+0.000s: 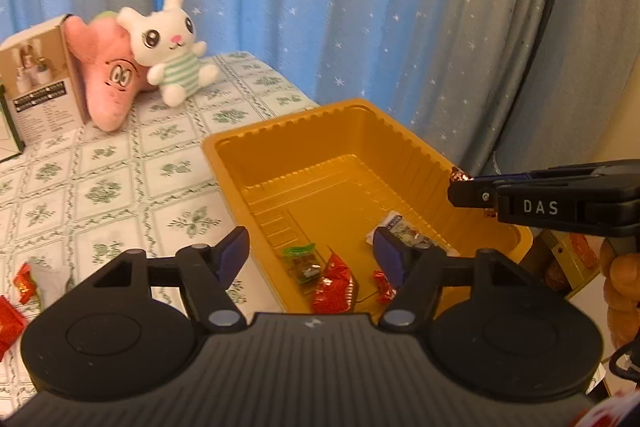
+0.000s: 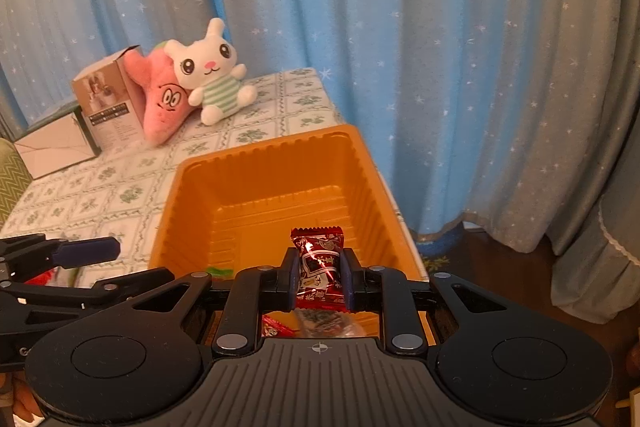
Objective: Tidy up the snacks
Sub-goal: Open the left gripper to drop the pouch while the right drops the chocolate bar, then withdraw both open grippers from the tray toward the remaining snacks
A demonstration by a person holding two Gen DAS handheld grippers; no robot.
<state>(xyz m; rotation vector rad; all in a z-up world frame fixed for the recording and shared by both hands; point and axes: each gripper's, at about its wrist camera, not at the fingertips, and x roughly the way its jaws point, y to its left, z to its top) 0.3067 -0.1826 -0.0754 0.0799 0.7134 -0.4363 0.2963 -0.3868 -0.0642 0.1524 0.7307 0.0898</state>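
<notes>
Candy Release Into Tray: Right Gripper Over Drop Zone

Tablecloth (image 1: 120, 163), floral-checked, carries the orange plastic tray (image 2: 192, 195), which sits at the table's right edge before the starred blue curtain (image 2: 440, 67). Loose red snack packets (image 1: 12, 323) lie on the cloth at the left, outside the tray, and appear to remain to be sorted.

Right gripper (image 2: 320, 277) is clamped on a dark red wrapped candy (image 2: 318, 247), held upright between both pads above the near end of the tray. Left gripper (image 1: 310, 255) stands with its jaws spread wide and nothing between them, hovering over the tray's near left corner.

Procedure, as judged: keep the candy inside the rim line, lower it close to the floor, then part the fingers fully so the wrapper does not cling. Aim for bare floor beyond the red packet (image 1: 334, 287), green-ended packet (image 1: 302, 263) and white packet (image 1: 400, 229) lying there. Keep the left gripper clear.

Legible writing: "DAS" on the right gripper's body in the left wrist view. Candy print and the cardboard box (image 2: 108, 103) text are too small to read.
</notes>
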